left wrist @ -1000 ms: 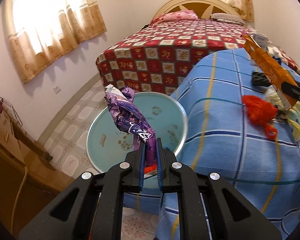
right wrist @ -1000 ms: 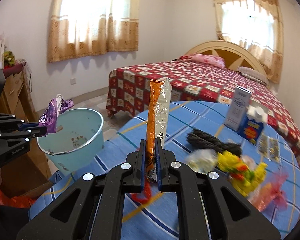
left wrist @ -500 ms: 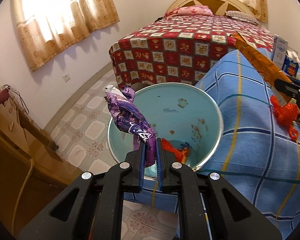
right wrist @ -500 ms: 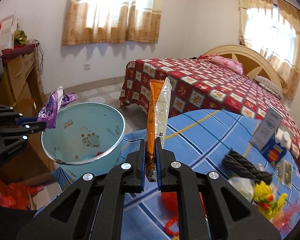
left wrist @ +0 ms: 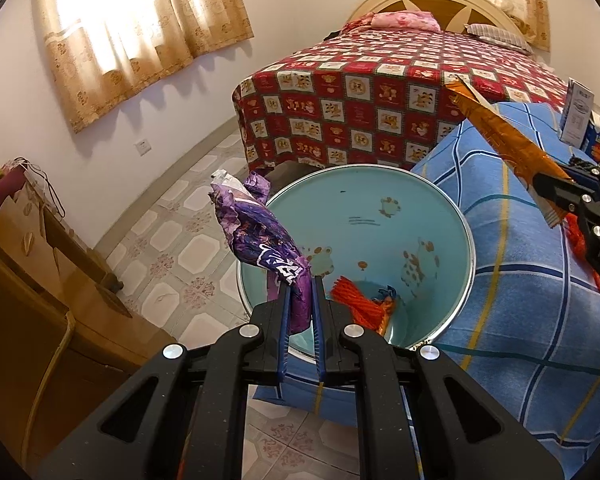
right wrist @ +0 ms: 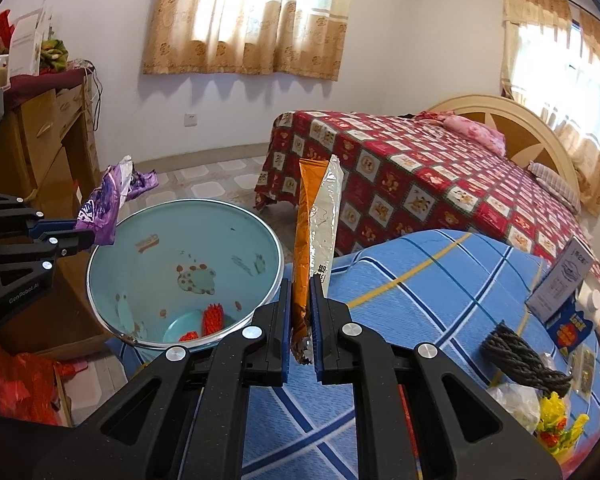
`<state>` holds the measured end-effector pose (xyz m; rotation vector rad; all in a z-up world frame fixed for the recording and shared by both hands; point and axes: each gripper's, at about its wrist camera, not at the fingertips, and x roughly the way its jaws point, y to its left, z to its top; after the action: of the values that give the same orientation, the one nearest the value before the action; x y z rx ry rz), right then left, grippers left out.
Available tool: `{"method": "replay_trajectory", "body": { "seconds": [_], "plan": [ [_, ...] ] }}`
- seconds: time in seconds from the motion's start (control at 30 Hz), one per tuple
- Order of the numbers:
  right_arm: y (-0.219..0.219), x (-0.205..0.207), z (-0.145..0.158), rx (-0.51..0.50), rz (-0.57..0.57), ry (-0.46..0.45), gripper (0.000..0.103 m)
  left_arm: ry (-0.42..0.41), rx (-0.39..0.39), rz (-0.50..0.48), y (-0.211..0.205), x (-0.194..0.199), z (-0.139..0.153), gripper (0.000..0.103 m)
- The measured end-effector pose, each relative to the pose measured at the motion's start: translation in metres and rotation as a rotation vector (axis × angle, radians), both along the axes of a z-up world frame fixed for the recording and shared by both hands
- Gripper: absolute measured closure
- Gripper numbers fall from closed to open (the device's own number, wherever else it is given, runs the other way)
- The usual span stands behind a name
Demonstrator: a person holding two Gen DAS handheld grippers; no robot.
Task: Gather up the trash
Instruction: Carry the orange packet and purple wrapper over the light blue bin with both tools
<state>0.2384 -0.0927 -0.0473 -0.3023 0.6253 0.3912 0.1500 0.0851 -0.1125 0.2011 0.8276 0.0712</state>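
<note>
My left gripper (left wrist: 300,300) is shut on a crumpled purple wrapper (left wrist: 256,236) and holds it over the near rim of a light blue bin (left wrist: 420,216). The bin holds an orange-red mesh scrap (left wrist: 360,300). My right gripper (right wrist: 301,316) is shut on a long orange and silver wrapper (right wrist: 314,232), upright, just right of the bin (right wrist: 112,304) above the table edge. The left gripper (right wrist: 64,236) with the purple wrapper (right wrist: 104,208) shows at the left of the right wrist view. The right gripper (left wrist: 556,196) with the orange wrapper (left wrist: 500,140) shows at the right of the left wrist view.
A table with a blue plaid cloth (right wrist: 440,280) carries a black rope coil (right wrist: 520,356), a white box (right wrist: 560,280), a blue carton (right wrist: 572,328) and yellow plastic trash (right wrist: 556,416). A bed with a red cover (right wrist: 420,172) stands behind. A wooden cabinet (left wrist: 28,280) is at the left.
Both grippers have moved toward the bin with their wrappers held; the bin now looks larger and nearer in both views, and its bottom with the orange-red scrap shows.
</note>
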Motion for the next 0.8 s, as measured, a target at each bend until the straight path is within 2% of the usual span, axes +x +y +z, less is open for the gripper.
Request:
{"method": "replay_trajectory", "body": {
  "seconds": [0.8],
  "plan": [
    [0.02, 0.001, -0.006, -0.03, 0.045, 0.015, 0.093, -0.002, -0.006, 0.015, 0.007, 0.003, 0.0, 0.093]
  ]
}}
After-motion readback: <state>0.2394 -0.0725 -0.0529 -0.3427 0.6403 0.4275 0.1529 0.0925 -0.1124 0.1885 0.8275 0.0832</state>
